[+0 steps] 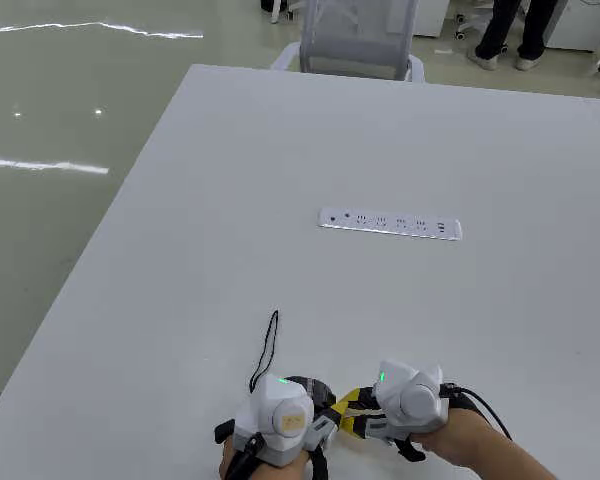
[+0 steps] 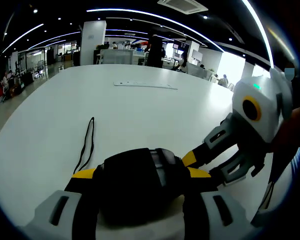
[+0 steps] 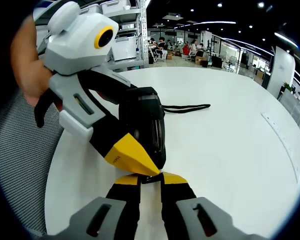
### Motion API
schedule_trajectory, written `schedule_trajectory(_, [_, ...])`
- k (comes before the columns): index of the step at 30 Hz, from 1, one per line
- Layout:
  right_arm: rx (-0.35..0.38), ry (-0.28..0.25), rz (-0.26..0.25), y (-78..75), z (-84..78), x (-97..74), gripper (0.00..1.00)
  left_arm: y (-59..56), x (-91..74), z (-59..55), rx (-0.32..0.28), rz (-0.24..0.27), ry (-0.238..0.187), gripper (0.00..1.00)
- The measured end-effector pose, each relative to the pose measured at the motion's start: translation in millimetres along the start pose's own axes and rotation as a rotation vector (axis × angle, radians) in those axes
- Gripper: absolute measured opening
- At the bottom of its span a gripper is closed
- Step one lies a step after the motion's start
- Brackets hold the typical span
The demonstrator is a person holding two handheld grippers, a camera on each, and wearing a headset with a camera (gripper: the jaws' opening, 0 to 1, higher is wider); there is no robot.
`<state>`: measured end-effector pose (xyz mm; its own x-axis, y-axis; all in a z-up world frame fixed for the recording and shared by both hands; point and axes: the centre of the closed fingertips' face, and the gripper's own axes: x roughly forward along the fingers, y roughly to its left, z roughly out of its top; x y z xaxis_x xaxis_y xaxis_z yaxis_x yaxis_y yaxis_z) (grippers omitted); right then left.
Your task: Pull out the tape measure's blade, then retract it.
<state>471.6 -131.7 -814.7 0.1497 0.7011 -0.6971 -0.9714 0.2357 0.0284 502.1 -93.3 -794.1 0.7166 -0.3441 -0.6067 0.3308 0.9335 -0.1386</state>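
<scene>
The table (image 1: 180, 250) was white, with a power strip (image 1: 390, 223) lying flat near its middle. Well to the near side of the strip, close to the table's near edge, sat the tape measure (image 3: 145, 122), a black case. The left gripper (image 2: 140, 172) had its fingers (image 2: 82, 173) set one on each side of the case and pressed against it, clasping it. In the right gripper view, one yellow tip of the left gripper lay flat along the case's side. Just beside it, a little further along the strip's length, the right gripper (image 3: 149, 179) met the case from the opposite side. Its fingers (image 3: 127, 180) were drawn almost together, pinching a small dark tab (image 3: 149, 176) at the case's lower edge. Whether any blade was out past that tab could not be told. In the head view the two grippers pointed at each other, with the case between them. A thin black strap (image 1: 270, 345) ran out of the case and lay slack on the table between the case and the strip, well short of the strip. Beyond the strip, at the table's far edge, stood a grey chair (image 1: 360, 35). Further beyond the strip, to one side of the chair, a person's legs (image 1: 515, 30) showed on the glossy floor (image 1: 60, 120).
</scene>
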Motion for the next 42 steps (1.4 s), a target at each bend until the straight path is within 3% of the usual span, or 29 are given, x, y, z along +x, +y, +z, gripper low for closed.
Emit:
schedule_trajectory(5, [0.021, 0.001, -0.016, -0.8, -0.5, -0.4, 0.15, -0.4, -0.8, 0.5, 0.001, 0.0, -0.002, 0.66])
schedule_trajectory(7, [0.08, -0.016, -0.031, -1.1, -0.9, -1.9, 0.18, -0.1, -0.2, 0.3, 0.001, -0.001, -0.007, 0.66])
schedule_trajectory(11, [0.094, -0.019, -0.054, -2.6, -6.0, -9.0, 0.42, -0.8, -1.1, 0.8, 0.002, -0.001, -0.009, 0.67])
schedule_trajectory(16, [0.119, -0.021, -0.087, -6.8, -11.9, -17.3, 0.62, -1.1, -0.8, 0.5, 0.003, -0.003, -0.009, 0.67])
schedule_trajectory(19, [0.145, -0.081, -0.161, -16.7, -3.9, -24.5, 0.81, -1.3, -1.0, 0.4, 0.007, -0.006, -0.009, 0.67])
schedule_trajectory(20, [0.157, -0.09, -0.163, -16.7, -2.9, -26.1, 0.87, -1.3, -0.7, 0.4, 0.008, -0.006, -0.01, 0.67])
schedule_trajectory(24, [0.209, -0.083, -0.215, -24.2, -8.8, -30.9, 0.99, -1.3, -0.6, 0.1, 0.017, -0.003, -0.01, 0.67])
schedule_trajectory(35, [0.263, -0.091, -0.252, -23.1, -12.2, -41.8, 1.0, -1.2, -1.3, -0.3, 0.023, -0.012, 0.006, 0.67])
schedule_trajectory(42, [0.276, -0.094, -0.271, -21.5, -13.4, -47.0, 1.0, -2.5, -2.4, -2.4, 0.048, -0.054, 0.024, 0.67])
